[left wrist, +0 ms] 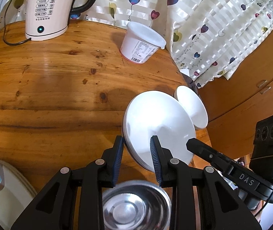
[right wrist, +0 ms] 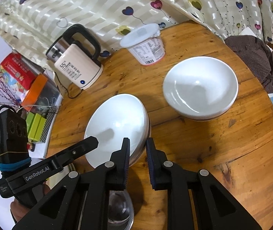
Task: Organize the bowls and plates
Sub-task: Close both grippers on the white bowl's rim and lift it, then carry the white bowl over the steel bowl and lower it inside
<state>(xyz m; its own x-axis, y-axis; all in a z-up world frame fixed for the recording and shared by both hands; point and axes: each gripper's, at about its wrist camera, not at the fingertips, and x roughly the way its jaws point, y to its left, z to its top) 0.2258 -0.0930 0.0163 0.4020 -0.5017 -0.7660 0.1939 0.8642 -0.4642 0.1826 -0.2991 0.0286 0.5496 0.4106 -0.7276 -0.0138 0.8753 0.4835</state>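
A white bowl [left wrist: 155, 122] [right wrist: 117, 122] is tilted above the wooden table, held at its rim from both sides. My left gripper [left wrist: 137, 145] straddles its near rim, one finger inside and one outside. My right gripper [right wrist: 138, 149] also straddles its rim, jaws narrow around the wall. A second white bowl stack [right wrist: 200, 88] [left wrist: 192, 105] stands behind it on the table. A steel bowl [left wrist: 136, 205] [right wrist: 120, 210] lies under both grippers.
A cream electric kettle [left wrist: 46, 11] [right wrist: 77, 65] with its cord and a white lidded tub [left wrist: 142, 42] [right wrist: 144, 44] stand at the table's [left wrist: 50, 86] far side. A patterned plate [left wrist: 0, 187] lies at the near left. Dark cloth [right wrist: 255, 57] hangs at the right edge.
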